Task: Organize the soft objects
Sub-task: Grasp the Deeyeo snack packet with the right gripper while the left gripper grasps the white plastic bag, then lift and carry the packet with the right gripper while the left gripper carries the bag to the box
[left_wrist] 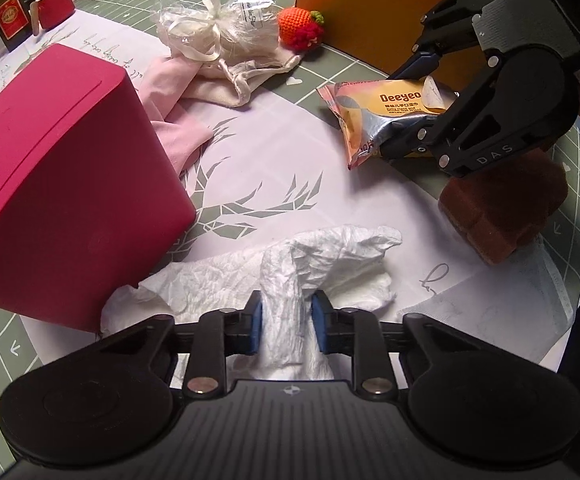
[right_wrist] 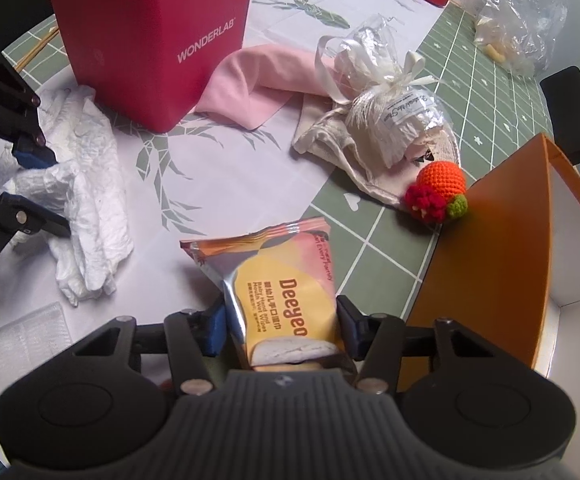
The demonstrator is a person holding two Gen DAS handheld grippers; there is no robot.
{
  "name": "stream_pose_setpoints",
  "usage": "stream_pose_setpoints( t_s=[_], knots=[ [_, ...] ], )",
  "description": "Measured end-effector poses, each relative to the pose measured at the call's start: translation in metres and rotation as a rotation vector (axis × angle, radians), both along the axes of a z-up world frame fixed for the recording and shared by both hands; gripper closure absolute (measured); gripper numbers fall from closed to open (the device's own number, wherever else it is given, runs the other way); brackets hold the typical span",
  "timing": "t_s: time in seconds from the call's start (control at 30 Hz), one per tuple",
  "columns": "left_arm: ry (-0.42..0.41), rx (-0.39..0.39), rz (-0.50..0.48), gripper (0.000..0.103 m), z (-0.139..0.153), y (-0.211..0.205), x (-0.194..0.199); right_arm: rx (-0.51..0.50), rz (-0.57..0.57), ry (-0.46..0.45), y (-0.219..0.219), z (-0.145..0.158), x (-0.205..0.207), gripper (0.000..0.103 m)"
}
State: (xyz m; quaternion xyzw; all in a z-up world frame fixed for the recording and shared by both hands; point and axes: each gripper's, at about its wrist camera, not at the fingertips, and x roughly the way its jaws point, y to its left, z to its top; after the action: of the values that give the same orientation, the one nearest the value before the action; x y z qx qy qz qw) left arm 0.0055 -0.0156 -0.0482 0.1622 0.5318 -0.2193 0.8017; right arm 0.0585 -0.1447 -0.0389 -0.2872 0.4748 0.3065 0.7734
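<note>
Both downward-tilted grippers clamp: left gripper (left_wrist: 286, 330) tissue (left_wrist: 330, 256), right gripper (right_wrist: 280, 330) wipes pack (right_wrist: 278, 280).

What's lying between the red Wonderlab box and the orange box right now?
In the right wrist view, a pink cloth leads from the red box to a beige drawstring bag with a cellophane-wrapped bundle on it, then a crocheted strawberry against the orange box.

Table (left_wrist: 330, 64) covered by green mat with white grid lines and small white hearts. White cloth (left_wrist: 274, 152) with grey geometric leaf print laid over the mat. Far edge: brown bottle (left_wrist: 5, 12) with red label, red pot (left_wrist: 54, 4), clear crumpled bag (right_wrist: 518, 28). Black chair back (right_wrist: 574, 108) beyond table edge. Lighting soft, even.
</note>
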Motion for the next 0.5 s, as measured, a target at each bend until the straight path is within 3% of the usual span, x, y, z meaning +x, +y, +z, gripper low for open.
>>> stream_pose_setpoints(
  t_s=[0.23, 0.5],
  knots=[
    [-0.049, -0.026, 0.04, 0.088, 0.018, 0.005, 0.002, 0.058, -0.003, -0.027, -0.004, 0.017, -0.003, 0.05],
    [-0.18, -0.094, 0.088, 0.09, 0.062, 0.008, -0.002, 0.102, 0.005, -0.056, -0.003, 0.031, -0.011, 0.05]
  ],
)
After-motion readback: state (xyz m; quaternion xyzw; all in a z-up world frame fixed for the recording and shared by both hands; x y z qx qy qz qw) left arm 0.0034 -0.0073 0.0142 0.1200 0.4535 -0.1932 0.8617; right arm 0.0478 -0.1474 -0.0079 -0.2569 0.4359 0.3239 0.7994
